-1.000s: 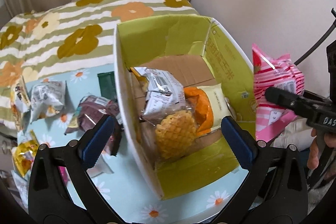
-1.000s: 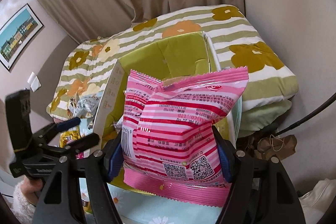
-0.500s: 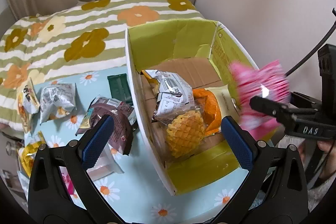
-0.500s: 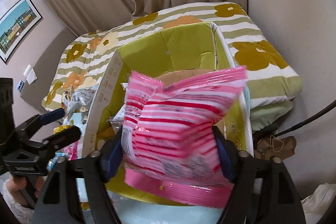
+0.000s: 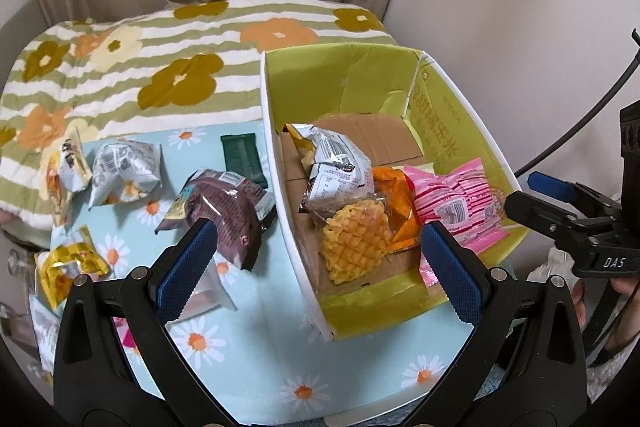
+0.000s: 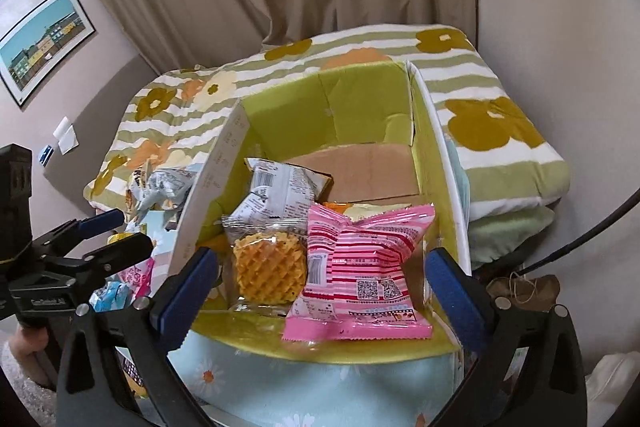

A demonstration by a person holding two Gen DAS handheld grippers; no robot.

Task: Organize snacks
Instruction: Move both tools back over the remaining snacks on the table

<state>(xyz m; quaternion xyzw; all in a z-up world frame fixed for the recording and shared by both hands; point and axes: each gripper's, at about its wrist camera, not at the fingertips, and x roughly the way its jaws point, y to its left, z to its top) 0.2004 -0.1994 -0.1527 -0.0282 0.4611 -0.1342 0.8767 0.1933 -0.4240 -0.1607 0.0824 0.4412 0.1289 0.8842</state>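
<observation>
A green-lined cardboard box (image 5: 276, 155) stands on the daisy-print cloth. Inside lie a pink striped packet (image 5: 456, 203) (image 6: 360, 267), a waffle packet (image 5: 352, 247), a silver packet (image 5: 336, 163) and an orange packet (image 5: 396, 195). My right gripper (image 6: 322, 259) hangs over the box's near edge, its jaws opening; the pink packet rests in the box free of both pads. My left gripper (image 5: 316, 231) is open and holds nothing, above the box's left wall. Loose on the cloth are a maroon packet (image 5: 228, 203), a dark green bar (image 5: 242, 157) and a silver packet (image 5: 124, 167).
A yellow packet (image 5: 68, 267) and a white-orange packet (image 5: 66, 167) lie at the cloth's left edge. A striped floral blanket (image 5: 160, 67) lies behind the table, with curtains and a wall beyond. A black cable (image 5: 580, 107) hangs at the right.
The right gripper's jaws spread wide and the pink packet dropped from between them into the box beside the waffle. The left gripper drifted slightly, still open.
</observation>
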